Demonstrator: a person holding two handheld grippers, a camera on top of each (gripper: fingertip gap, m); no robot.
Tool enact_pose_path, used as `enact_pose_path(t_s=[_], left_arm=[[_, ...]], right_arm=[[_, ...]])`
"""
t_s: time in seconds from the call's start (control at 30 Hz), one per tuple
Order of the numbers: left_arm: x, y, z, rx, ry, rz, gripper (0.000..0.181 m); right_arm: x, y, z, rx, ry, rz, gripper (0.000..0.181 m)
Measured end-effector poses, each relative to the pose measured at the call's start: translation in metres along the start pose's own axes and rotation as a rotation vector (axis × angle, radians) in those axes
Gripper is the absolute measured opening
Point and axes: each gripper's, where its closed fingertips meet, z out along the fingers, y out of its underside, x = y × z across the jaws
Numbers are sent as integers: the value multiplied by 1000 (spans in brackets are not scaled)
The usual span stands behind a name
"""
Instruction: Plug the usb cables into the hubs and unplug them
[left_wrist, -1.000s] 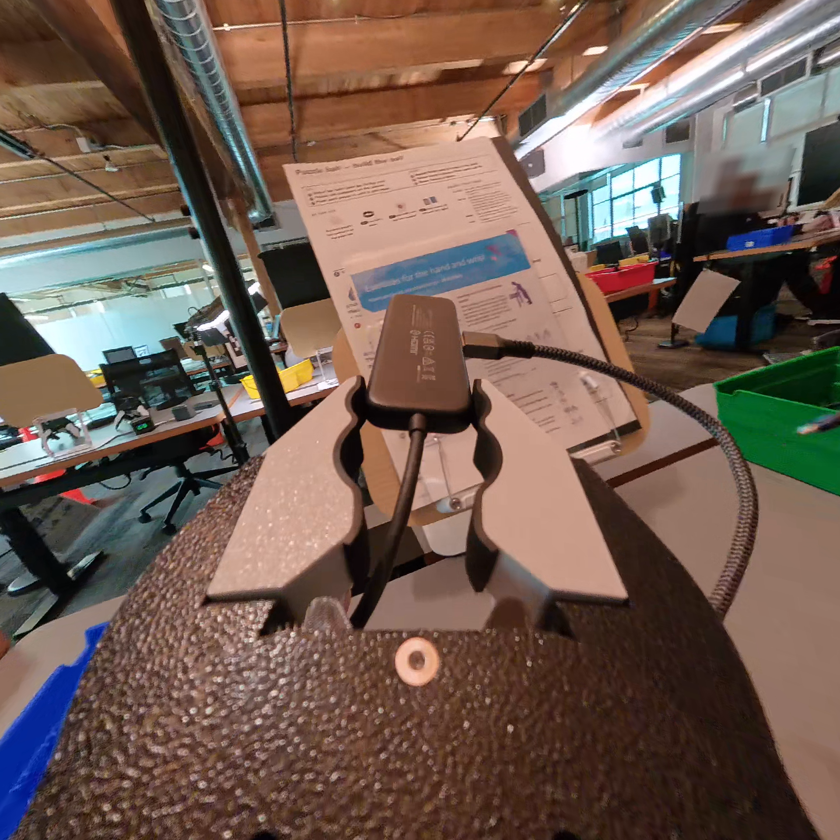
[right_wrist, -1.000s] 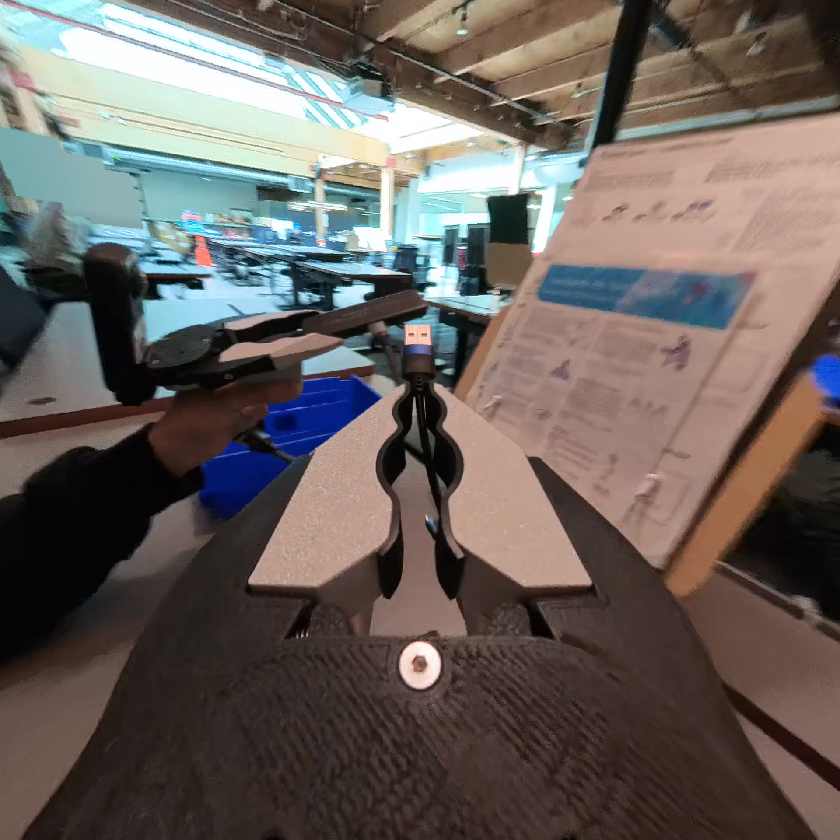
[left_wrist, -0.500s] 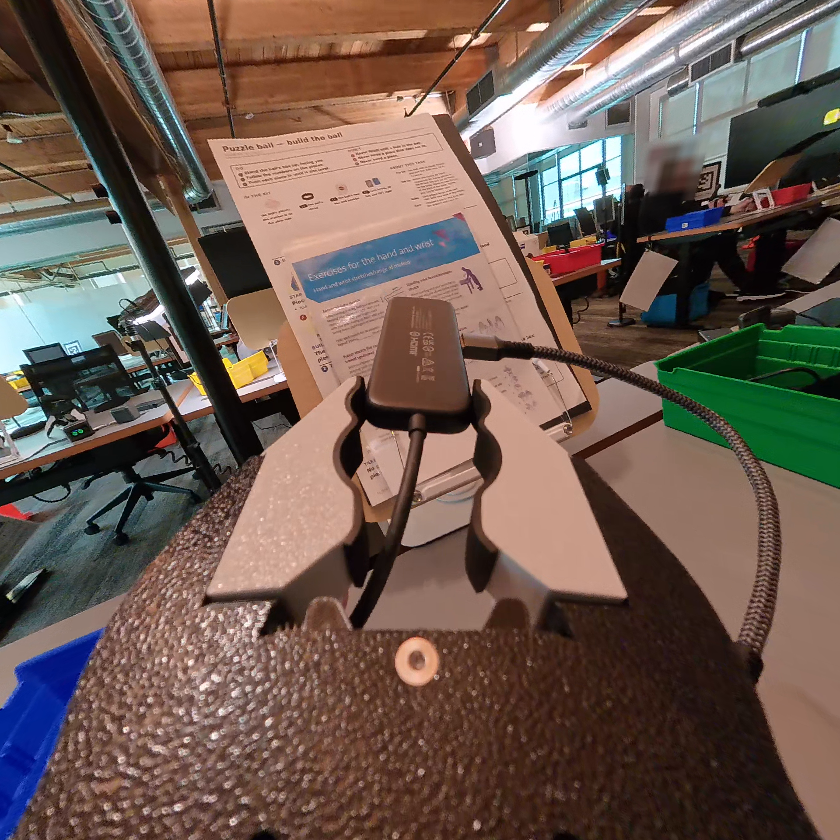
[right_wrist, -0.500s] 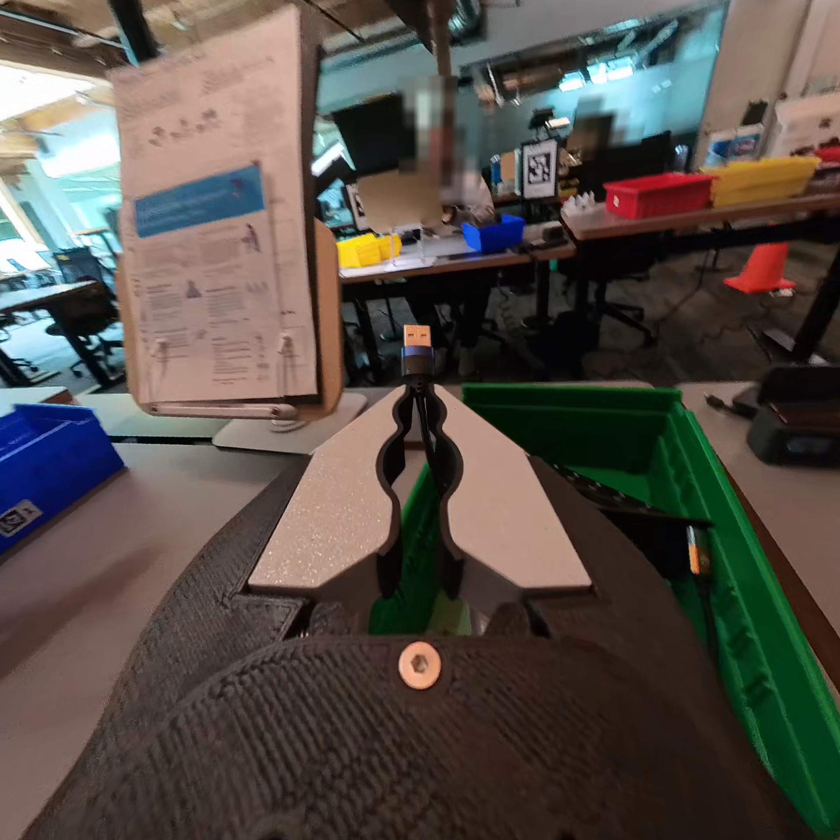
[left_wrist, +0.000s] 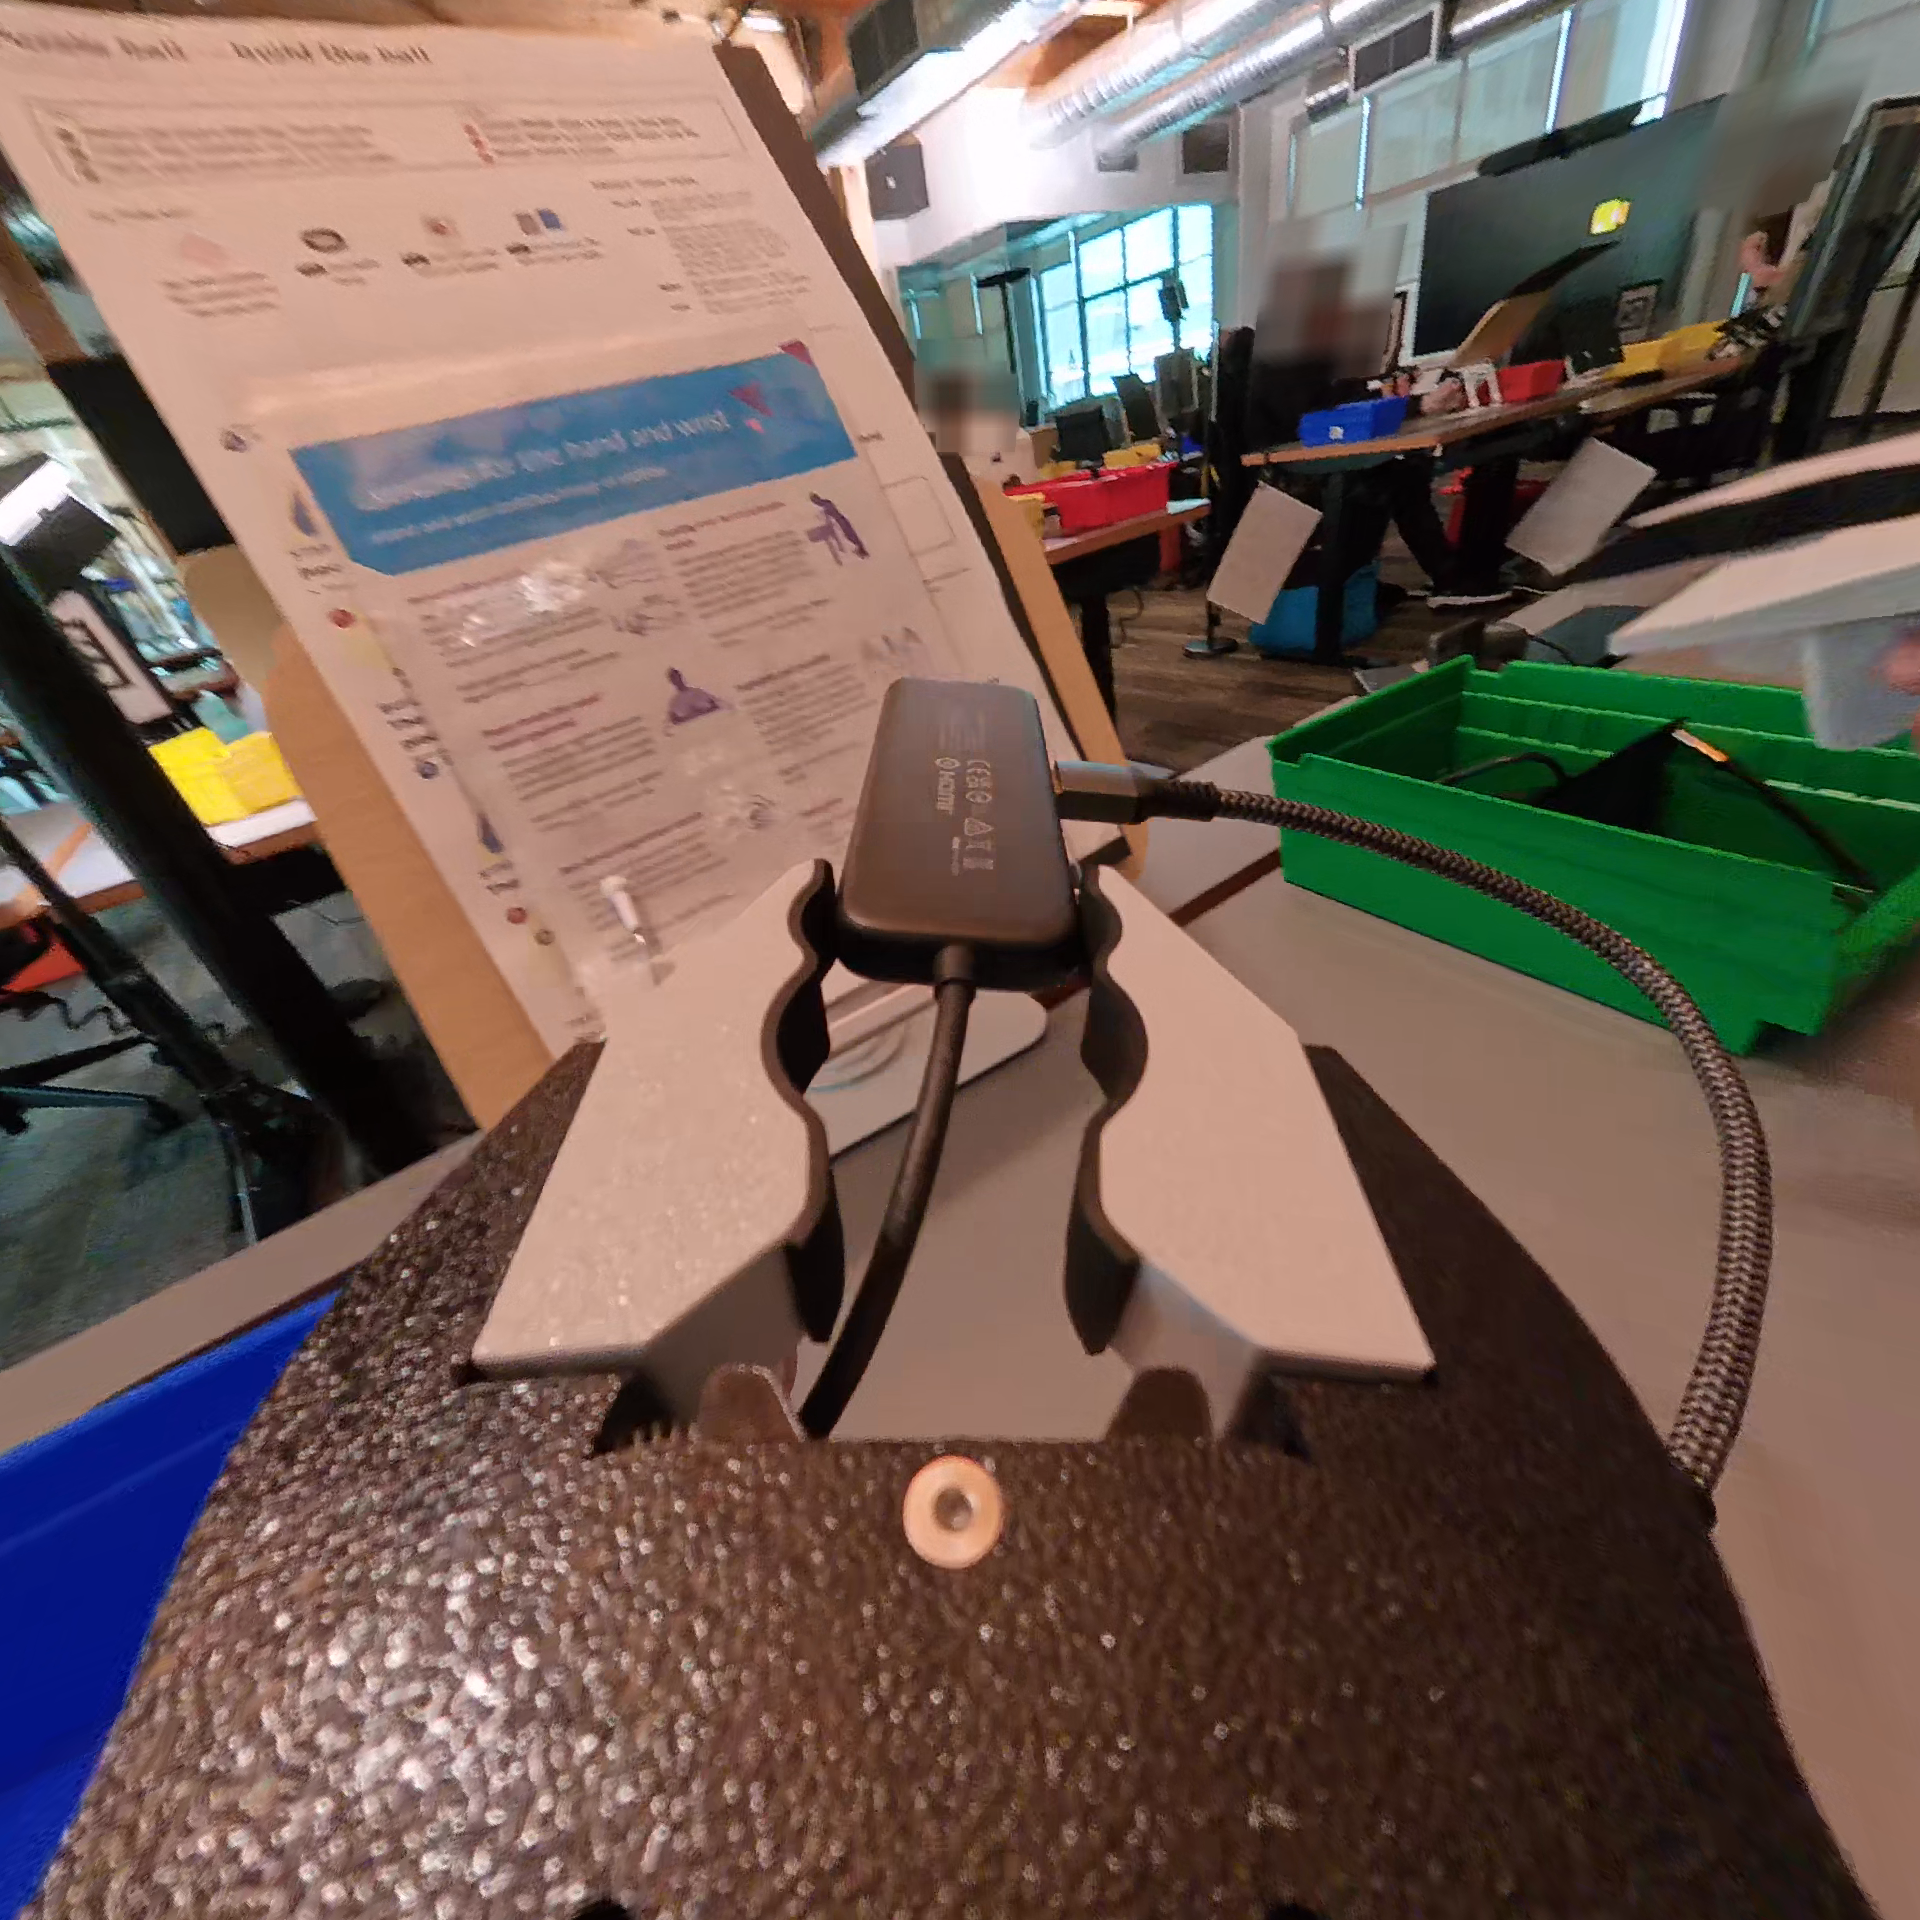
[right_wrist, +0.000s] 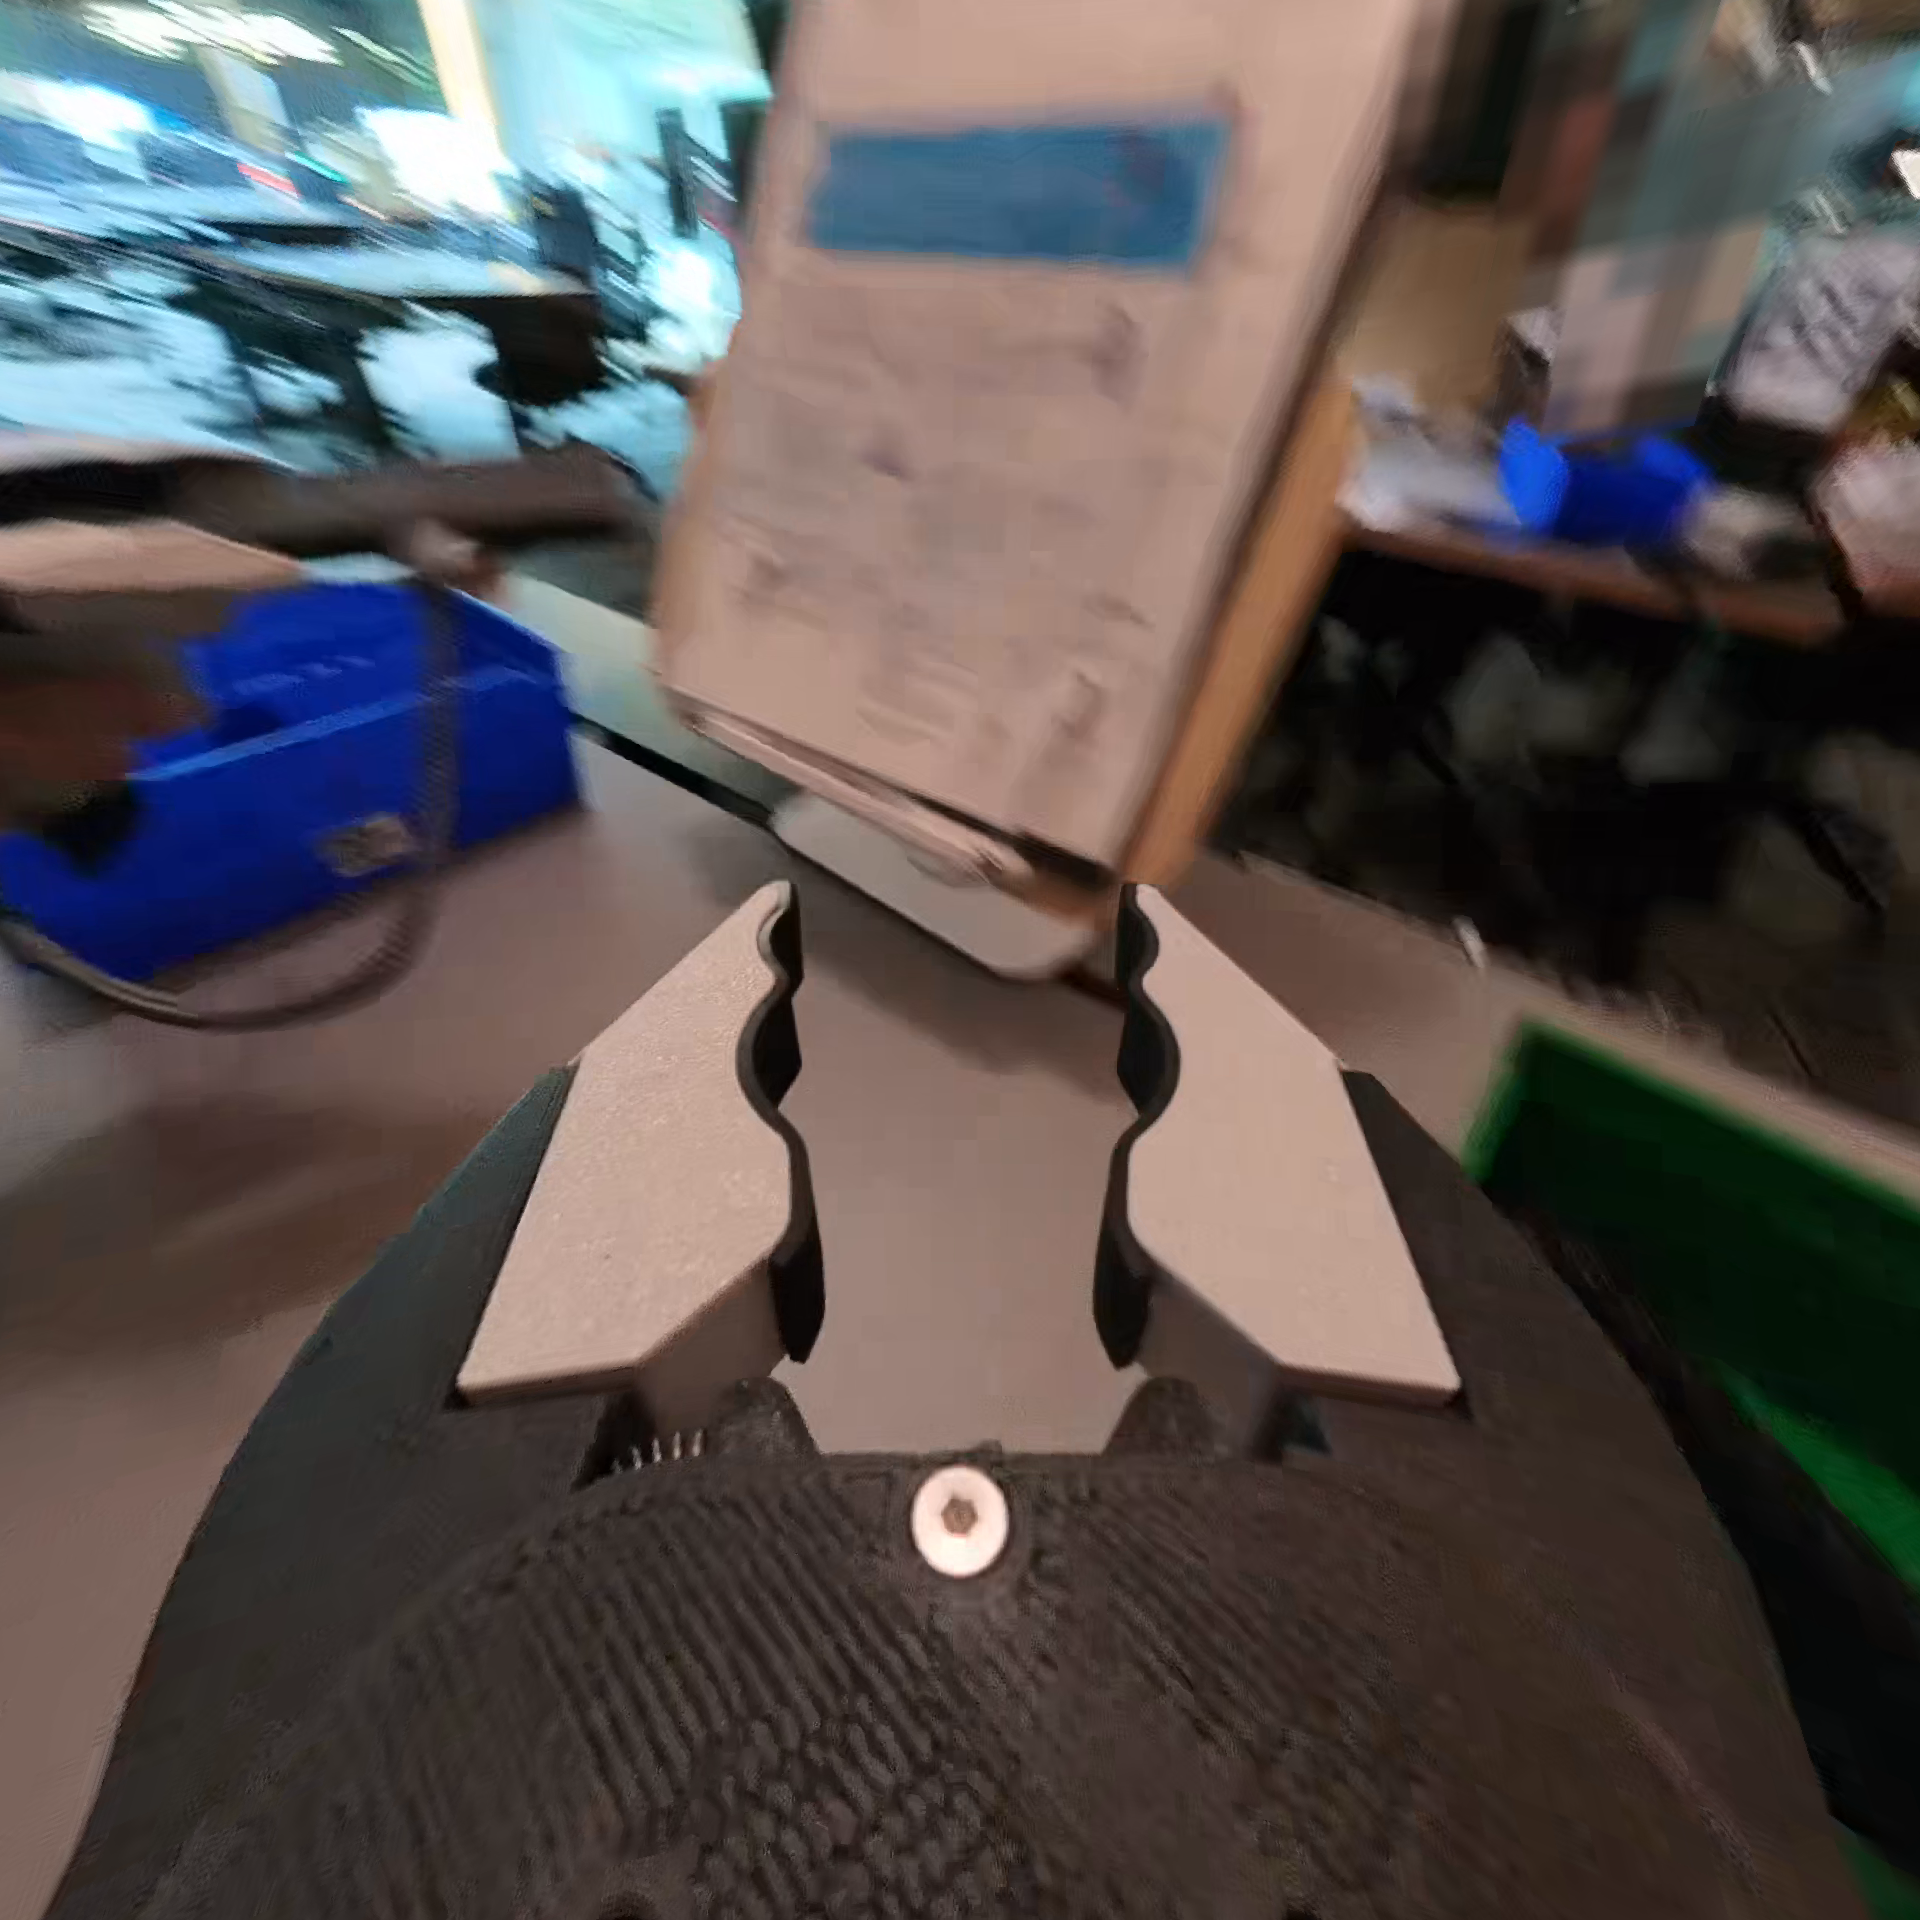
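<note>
**One hub held, one gripper empty**

One dark grey hub (left_wrist: 961, 821) sits clamped between the tips of my left gripper (left_wrist: 956, 914), its long body pointing forward and up, away from me. Both fingers (left_wrist: 675, 1164) press against its near end. A thin black lead (left_wrist: 925, 1132) leaves that near end and drops back between the fingers toward the gripper body. On the hub's right side, just ahead of my right fingertip, a braided cable (left_wrist: 1621, 966) is plugged in by its metal plug (left_wrist: 1101, 795); it arcs out to the right, then curves down and back until it passes behind the right edge of the gripper body.

Ahead and to the right of that gripper, a green bin (left_wrist: 1621, 883) rests on the grey table (left_wrist: 1351, 1060), with dark cables inside it. Straight ahead and to the left stands a tilted board with printed sheets (left_wrist: 540, 520). A blue bin (left_wrist: 104, 1507) shows at the lower left.

My right gripper (right_wrist: 961, 925) stands wide, with nothing between its fingers (right_wrist: 644, 1143), only bare tabletop. Its view is smeared with blur. Ahead of it is the same board; to the far left a blue bin (right_wrist: 312, 769) with a dark cable (right_wrist: 260, 1003) looping in front of it; at the right edge a green bin (right_wrist: 1704, 1195). The hub is not clear in this view.
</note>
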Motion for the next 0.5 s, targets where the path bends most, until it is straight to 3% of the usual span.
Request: enact_pose_path(t_s=[0.1, 0.17, 0.4, 0.5], left_arm=[[14, 9, 5, -70, 38, -34, 45], [19, 10, 7, -81, 39, -21, 45], [33, 7, 10, -62, 57, -9, 45], [36, 9, 11, -66, 69, -15, 45]], right_arm=[[-72, -33, 34, 170, -195, -96, 56], [-103, -36, 54, 193, -266, -91, 56], [-123, -16, 95, 149, -264, -44, 44], [-130, -16, 98, 179, -273, -73, 24]])
